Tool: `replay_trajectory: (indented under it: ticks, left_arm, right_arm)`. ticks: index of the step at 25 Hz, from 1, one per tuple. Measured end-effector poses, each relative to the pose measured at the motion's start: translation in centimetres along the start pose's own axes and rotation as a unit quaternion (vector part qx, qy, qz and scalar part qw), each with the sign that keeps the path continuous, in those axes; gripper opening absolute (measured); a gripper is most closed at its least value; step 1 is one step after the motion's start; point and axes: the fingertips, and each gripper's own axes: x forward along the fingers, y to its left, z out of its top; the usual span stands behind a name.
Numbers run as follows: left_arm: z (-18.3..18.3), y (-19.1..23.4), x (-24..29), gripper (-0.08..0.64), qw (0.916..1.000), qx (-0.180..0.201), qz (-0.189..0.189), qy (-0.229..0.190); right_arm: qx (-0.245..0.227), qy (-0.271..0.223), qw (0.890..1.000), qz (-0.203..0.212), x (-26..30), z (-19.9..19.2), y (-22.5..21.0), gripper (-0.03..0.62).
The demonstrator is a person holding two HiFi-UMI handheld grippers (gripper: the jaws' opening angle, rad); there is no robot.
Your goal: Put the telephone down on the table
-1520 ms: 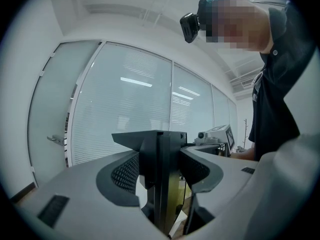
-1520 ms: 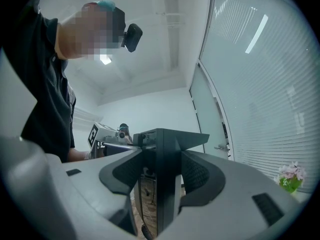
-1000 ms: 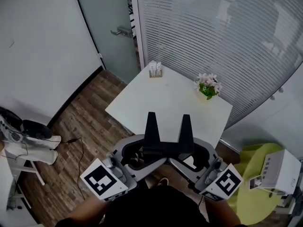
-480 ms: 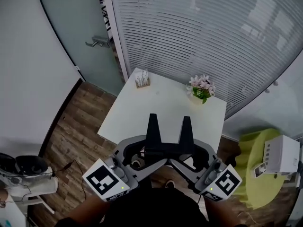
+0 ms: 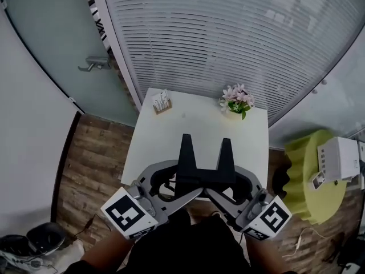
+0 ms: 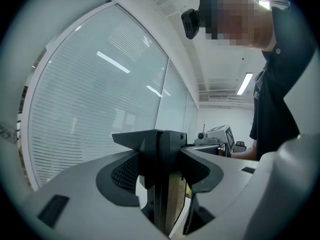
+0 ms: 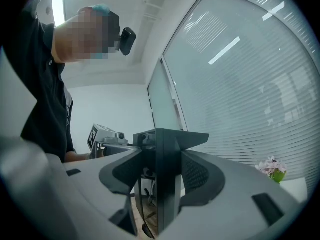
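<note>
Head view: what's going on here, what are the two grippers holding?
A person holds a black telephone between both grippers: the left gripper is clamped on one end and the right gripper on the other. It is up in the air at the near edge of the white table and not yet set down. A flower pot and a small holder stand at the table's far side.

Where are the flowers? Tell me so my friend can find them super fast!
Look for the white table that stands in front of the big striped blinds. At its far right corner, nearest the blinds, sits a small pot of pink and white flowers with green leaves. The little wooden holder at the far left corner has only white pieces in it, no petals.
</note>
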Motion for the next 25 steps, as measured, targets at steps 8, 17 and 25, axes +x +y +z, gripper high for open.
replay_trajectory:
  ticks: [8, 17, 25]
  left_arm:
    - [-3.5, 3.9, 1.4, 0.250, 0.9980, -0.037, -0.038, 0.036]
    - [-8.9, 7.7, 6.1, 0.250, 0.9912, -0.097, -0.048, 0.076]
    - [-12.5, 11.1, 9.7, 0.250, 0.9840, -0.133, -0.049, 0.108]
  right_arm:
    - [0.046, 0.022, 0.998, -0.034, 2.2, -3.4, -3.2, 0.249]
    - [0.108, 0.051, 0.991, -0.056, 2.5, -9.0, -9.2, 0.249]
    - [0.148, 0.075, 0.984, -0.060, 3.3, -12.6, -14.2, 0.249]
